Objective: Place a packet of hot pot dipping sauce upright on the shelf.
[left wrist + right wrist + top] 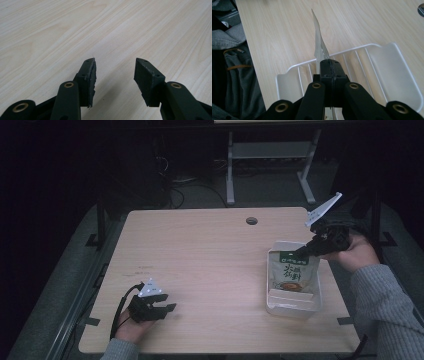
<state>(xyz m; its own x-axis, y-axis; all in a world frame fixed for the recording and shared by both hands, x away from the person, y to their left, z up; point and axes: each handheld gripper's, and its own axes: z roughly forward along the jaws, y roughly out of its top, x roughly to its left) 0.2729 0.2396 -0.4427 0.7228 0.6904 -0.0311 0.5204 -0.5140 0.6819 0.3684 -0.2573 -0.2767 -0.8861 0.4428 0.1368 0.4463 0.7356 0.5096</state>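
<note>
— High view, item one: right gripper [303, 251], jaws pinched on the sauce packet's [291, 272] far edge, packet lying in the white tray [292, 308], right side.

— Left gripper [169, 302]?

— Near left, jaws parted, empty. Packet seemingly not yet lifted out.

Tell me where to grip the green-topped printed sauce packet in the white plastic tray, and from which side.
Grip the green-topped printed sauce packet by its flat top edge, from the far side of the white plastic tray. The packet is thin and lies in the tray with that end raised at the rim. The right gripper holds it there, pinched edge-on. The left gripper rests open on the light wooden table.
</note>
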